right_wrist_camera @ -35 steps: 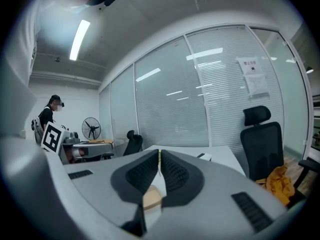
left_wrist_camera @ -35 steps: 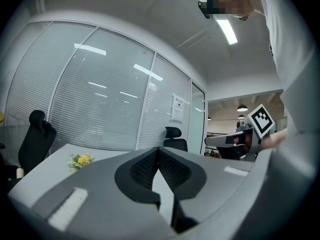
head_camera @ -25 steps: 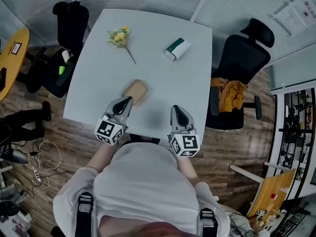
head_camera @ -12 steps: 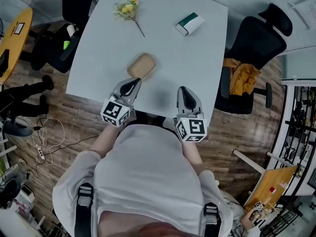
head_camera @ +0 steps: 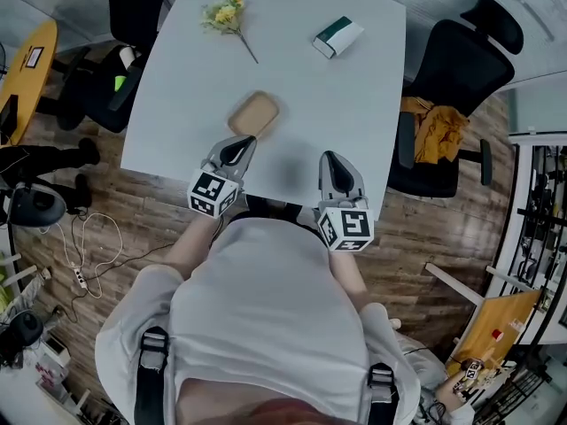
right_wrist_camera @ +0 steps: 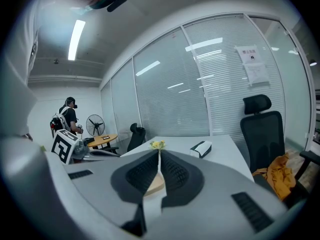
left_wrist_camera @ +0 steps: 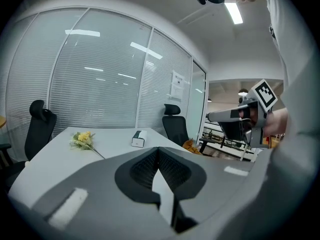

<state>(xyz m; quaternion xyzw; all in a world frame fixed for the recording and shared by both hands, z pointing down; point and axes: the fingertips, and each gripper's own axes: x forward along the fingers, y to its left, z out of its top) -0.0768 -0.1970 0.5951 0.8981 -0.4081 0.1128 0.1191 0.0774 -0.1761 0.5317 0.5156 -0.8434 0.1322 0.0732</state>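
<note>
Tan tray (head_camera: 254, 114) lies flat near desk's (head_camera: 301, 87) near edge, just beyond left gripper (head_camera: 237, 146) — jaws pressed together, empty. Right gripper (head_camera: 333, 159) jaws together too, clear of tray. We judge: spread left jaws first, come in low — square to tray's short side.

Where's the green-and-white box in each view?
Head view: box on the table's far right side, upper middle of the picture.
Left gripper view: box just left of centre.
Right gripper view: box right of centre.
Shared landmark: the yellow flower, left of the box in every view.
</note>
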